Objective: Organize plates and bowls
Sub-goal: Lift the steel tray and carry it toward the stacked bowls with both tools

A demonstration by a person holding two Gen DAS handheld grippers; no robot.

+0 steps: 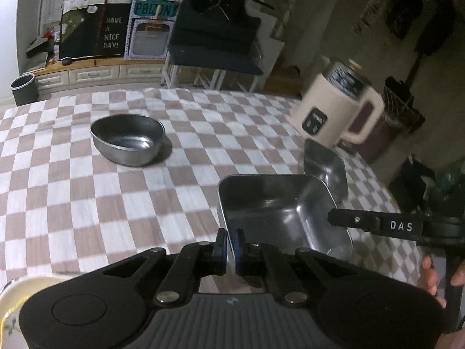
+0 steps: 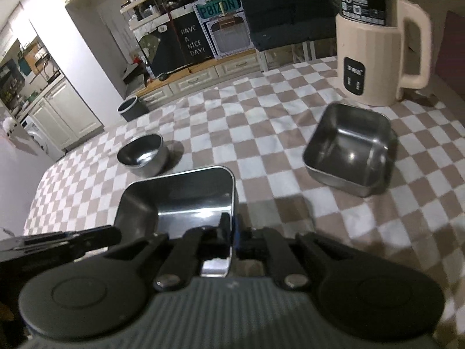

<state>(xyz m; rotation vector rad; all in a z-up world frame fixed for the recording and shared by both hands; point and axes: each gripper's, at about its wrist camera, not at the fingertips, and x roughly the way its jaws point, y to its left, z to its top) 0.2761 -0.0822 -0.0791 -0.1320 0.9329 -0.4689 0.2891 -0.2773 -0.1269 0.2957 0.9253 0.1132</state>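
The left gripper [image 1: 231,242] and right gripper [image 2: 231,232] are each angling downward, jaws clamping a rim; fingers [image 1: 430,273] are wrapping the right handle.

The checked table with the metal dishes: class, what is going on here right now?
A person is holding one square steel tray with both tools. The left hand-held gripper is shut on its near rim, and the right hand-held gripper is shut on the opposite rim. A second square steel tray sits on the brown-and-white checked tablecloth near the cream electric kettle. A round steel bowl stands apart, untouched.
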